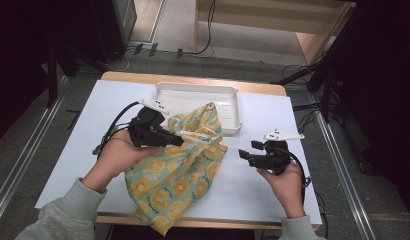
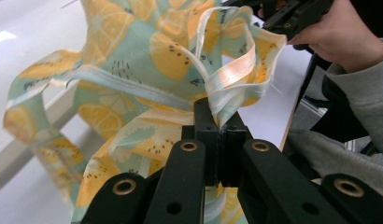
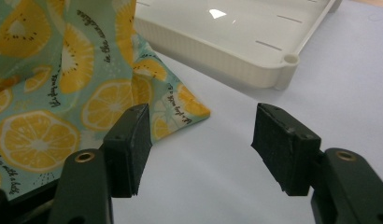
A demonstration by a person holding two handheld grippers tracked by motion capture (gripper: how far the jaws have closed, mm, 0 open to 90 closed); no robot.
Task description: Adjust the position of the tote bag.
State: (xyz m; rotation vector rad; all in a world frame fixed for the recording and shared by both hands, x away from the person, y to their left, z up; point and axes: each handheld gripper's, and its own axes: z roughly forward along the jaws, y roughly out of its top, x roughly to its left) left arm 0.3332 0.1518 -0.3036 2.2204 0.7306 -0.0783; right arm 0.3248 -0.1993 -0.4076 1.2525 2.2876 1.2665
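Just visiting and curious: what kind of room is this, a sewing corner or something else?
Probably a lab recording station, not a sewing room: cables trail across the floor, and a person works handheld tools, left and right, over a white-covered table.

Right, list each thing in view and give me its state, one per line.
Lemon-print cloth bag: crumpled, part lifted off the table, its lower end hanging over the near edge.
Left gripper: shut on the bag's bunched fabric and tape handle.
Right gripper: open, holding nothing, beside the bag.
White tray: upright, nothing visible inside, bag against its front.
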